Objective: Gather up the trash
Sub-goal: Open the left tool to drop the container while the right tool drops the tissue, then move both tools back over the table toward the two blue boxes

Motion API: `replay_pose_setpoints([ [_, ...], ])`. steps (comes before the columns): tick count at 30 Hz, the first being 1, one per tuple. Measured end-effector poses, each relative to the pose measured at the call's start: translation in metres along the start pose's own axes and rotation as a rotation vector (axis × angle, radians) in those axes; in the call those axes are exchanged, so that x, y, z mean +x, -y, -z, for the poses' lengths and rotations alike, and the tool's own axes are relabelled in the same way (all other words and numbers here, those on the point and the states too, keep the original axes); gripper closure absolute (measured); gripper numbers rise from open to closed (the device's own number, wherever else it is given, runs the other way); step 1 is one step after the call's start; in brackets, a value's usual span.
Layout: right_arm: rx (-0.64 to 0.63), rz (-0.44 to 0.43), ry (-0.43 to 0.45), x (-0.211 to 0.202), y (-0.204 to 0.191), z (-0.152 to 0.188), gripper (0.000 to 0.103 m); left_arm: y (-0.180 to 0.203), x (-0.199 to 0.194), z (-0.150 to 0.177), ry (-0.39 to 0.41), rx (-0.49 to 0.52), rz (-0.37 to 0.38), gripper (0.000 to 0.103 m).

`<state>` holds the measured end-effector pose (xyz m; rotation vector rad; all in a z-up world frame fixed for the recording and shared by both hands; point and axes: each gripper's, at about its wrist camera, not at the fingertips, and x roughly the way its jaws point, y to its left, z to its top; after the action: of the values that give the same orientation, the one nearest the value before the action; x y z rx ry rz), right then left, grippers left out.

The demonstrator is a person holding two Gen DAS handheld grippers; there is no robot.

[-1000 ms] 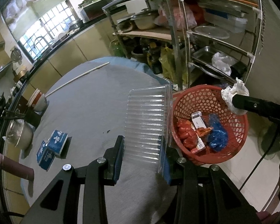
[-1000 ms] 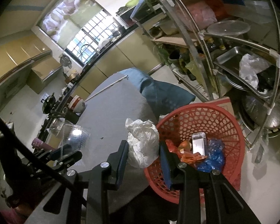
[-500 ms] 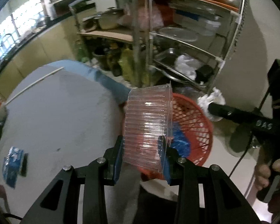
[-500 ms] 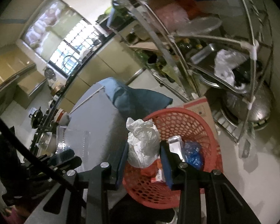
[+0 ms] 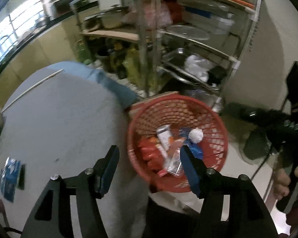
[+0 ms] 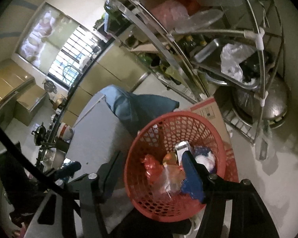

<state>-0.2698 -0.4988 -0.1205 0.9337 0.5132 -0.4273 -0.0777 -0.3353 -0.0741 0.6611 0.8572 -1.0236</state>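
Both the left gripper [image 5: 148,156] and right gripper [image 6: 149,164] fingers have just been opening, now empty; below them, the red mesh plastic basket [image 5: 218,123] beside the grey bench [image 5: 59,119] could tip if bumped.

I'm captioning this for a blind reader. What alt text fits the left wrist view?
The left gripper, fingers just opened and empty, hangs over a red mesh basket of trash: wrappers, a clear plastic container, a white crumpled wad. A grey table lies left, a metal rack behind.
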Motion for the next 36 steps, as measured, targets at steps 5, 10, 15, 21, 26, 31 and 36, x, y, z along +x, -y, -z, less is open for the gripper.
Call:
replay_pose_setpoints([
  [5, -0.053, -0.025, -0.003, 0.003, -0.024, 0.000, 0.037, -0.033, -0.018, 0.014, -0.007, -0.073, -0.156, 0.038],
  [10, -0.134, -0.065, -0.022, 0.011, -0.060, 0.002, 0.037, -0.064, -0.046, 0.030, 0.028, -0.154, -0.255, 0.037],
  [15, -0.221, -0.112, -0.045, 0.022, -0.107, 0.008, 0.037, -0.093, -0.074, 0.048, 0.078, -0.225, -0.324, 0.036],
  [21, -0.307, -0.155, -0.085, 0.039, -0.159, 0.023, 0.037, -0.118, -0.095, 0.069, 0.119, -0.276, -0.392, 0.034],
  [26, -0.364, -0.177, -0.116, 0.051, -0.191, 0.041, 0.037, -0.133, -0.102, 0.085, 0.119, -0.317, -0.396, 0.034],
  [31, -0.396, -0.177, -0.146, 0.060, -0.210, 0.058, 0.037, -0.149, -0.107, 0.104, 0.117, -0.356, -0.404, 0.034],
  [36, -0.418, -0.165, -0.183, 0.070, -0.225, 0.070, 0.037, -0.172, -0.109, 0.127, 0.108, -0.409, -0.407, 0.034],
])
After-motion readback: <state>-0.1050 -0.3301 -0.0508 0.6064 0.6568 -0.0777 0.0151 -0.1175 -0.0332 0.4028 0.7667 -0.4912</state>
